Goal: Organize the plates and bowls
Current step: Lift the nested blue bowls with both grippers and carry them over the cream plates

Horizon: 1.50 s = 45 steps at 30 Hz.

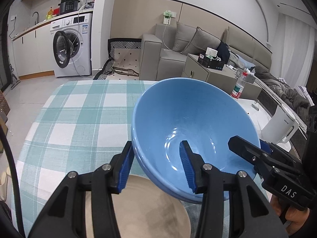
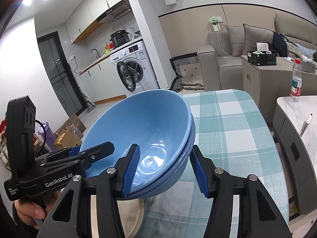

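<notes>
Left gripper (image 1: pixel 157 166): jaws spread wide, straddling the near-left rim of the stacked blue bowls (image 1: pixel 195 136). One blue ribbed pad (image 1: pixel 187 168) sits inside the upper bowl; the other pad lies outside the wall, just beside it. Whether either pad presses the wall cannot be told.

Right gripper (image 2: pixel 165 170): jaws spread wide, straddling the opposite rim of the same stack. The inner pad (image 2: pixel 131 170) lies against the inside of the upper bowl; the outer pad stands apart from the outer wall, with a visible gap.

Bowl position: two blue bowls are nested, the upper one tilted. The stack is above a beige plate (image 1: pixel 142 210), which lies on the green-and-white checked tablecloth (image 1: pixel 79 115). Whether the stack touches the plate cannot be told.

Hand pose: each gripper points forward and slightly down toward the stack from opposite sides. The person's left hand (image 2: pixel 29 212) grips the handle of the left gripper; fingers of the right hand (image 1: pixel 293 216) wrap the handle of the right gripper.
</notes>
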Tool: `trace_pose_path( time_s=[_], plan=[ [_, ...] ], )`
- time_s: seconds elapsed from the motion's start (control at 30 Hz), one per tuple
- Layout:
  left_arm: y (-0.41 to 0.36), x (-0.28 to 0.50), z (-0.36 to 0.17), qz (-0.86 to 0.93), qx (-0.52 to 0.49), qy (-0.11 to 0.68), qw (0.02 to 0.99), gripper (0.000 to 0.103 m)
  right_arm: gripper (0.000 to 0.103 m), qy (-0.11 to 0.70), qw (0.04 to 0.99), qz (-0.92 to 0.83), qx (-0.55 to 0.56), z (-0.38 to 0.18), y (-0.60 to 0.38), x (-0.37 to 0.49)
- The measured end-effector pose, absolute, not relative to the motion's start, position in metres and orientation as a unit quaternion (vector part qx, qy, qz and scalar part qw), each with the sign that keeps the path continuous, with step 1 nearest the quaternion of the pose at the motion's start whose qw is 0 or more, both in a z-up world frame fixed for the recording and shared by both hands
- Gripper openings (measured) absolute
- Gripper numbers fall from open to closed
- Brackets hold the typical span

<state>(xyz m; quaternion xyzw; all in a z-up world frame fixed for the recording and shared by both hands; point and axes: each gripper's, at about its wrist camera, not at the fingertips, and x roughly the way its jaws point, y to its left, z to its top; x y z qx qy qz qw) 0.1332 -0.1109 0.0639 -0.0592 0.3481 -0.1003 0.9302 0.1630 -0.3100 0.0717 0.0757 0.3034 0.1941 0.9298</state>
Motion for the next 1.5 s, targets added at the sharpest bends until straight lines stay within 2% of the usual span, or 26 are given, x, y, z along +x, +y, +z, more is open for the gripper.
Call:
trace_pose_path(
  time_s=[1.5],
  plan=[
    [-0.047, 0.056, 0.087, -0.047, -0.073, 0.309, 0.947, 0.046, 0.054, 0.285, 0.915, 0.284, 0.033, 0.101, -0.25, 0.114]
  ],
)
